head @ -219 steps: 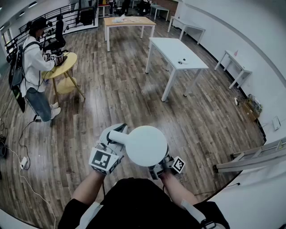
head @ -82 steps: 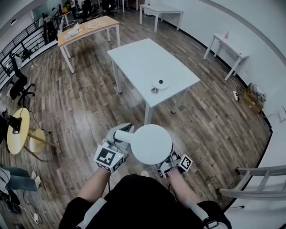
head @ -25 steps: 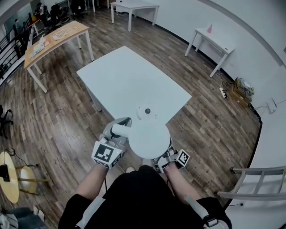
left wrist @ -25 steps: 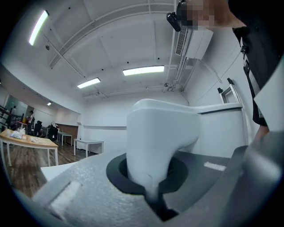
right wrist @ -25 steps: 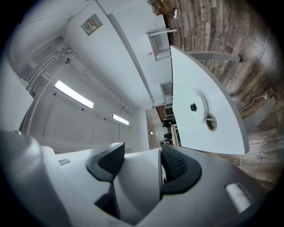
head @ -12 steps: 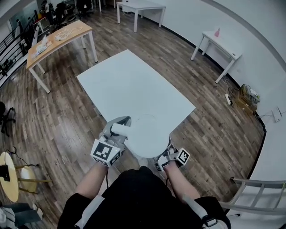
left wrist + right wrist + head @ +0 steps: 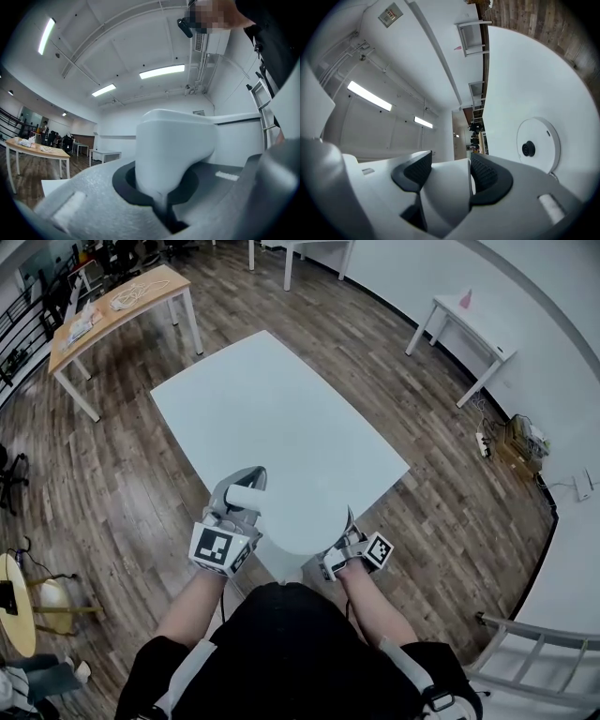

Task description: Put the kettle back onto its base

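While plank flooring [image 7: 112,493] surrounds it, the white table [image 7: 272,409] bears a base [image 7: 536,145].

You have no words or numbers to read here; the cubes [image 7: 218,550] on your left tongs [image 7: 242,491] and right tongs [image 7: 348,526] bear only square patterns.

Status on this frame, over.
Left tool shut on kettle handle, right tool shut on its opposite side. Kettle airborne over white table's near edge, not yet on base. Nothing seen in the way.
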A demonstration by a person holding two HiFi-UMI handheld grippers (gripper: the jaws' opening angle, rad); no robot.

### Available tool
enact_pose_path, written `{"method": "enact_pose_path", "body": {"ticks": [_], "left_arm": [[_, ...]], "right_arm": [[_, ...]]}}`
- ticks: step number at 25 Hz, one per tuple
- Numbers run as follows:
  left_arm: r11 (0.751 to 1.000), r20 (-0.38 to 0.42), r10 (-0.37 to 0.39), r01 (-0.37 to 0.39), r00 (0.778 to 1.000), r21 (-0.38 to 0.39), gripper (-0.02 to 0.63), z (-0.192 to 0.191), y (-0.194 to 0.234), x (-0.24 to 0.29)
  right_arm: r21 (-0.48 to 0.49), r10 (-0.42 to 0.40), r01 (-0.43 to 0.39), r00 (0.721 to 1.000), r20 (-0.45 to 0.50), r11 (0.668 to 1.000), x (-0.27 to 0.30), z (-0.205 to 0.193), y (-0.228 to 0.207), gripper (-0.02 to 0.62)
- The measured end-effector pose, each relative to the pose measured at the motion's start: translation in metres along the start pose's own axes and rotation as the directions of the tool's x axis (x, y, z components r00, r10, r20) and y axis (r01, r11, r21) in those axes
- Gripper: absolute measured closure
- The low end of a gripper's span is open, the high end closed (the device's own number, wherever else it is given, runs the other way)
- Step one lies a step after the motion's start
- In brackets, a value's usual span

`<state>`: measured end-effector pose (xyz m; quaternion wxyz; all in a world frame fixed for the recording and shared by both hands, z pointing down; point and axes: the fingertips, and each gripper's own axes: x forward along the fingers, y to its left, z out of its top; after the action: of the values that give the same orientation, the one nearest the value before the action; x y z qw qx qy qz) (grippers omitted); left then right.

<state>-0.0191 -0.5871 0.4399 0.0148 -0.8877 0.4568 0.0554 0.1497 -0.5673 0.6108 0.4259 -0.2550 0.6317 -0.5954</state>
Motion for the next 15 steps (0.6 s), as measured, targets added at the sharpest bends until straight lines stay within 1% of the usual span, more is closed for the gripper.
{"method": "enact_pose_path", "body": {"ticks": [5, 8, 12, 15], "left_arm": [[0.998, 0.023, 0.070, -0.069, 0.997, -0.005, 0.606, -0.013, 0.016, 0.014], [0.996, 0.013, 0.093, -0.093, 0.996, -0.005, 0.606, -0.019, 0.025, 0.024], [0.994, -0.007, 0.107, -0.108, 0.994, -0.008, 0.606, -0.030, 0.032, 0.030], [0.990, -0.013, 0.138, -0.138, 0.990, -0.020, 0.606, -0.039, 0.037, 0.031]], "right_arm": [[-0.032, -0.039, 0.039, 0.999, 0.003, 0.999, 0.015, 0.015, -0.011, 0.334], [-0.033, -0.065, 0.066, 0.998, 0.010, 0.997, 0.024, 0.023, -0.020, 0.336], [-0.077, -0.117, 0.117, 0.993, -0.001, 0.990, 0.035, 0.032, -0.029, 0.343], [-0.107, -0.149, 0.147, 0.989, -0.017, 0.983, 0.041, 0.036, -0.034, 0.347]]}}
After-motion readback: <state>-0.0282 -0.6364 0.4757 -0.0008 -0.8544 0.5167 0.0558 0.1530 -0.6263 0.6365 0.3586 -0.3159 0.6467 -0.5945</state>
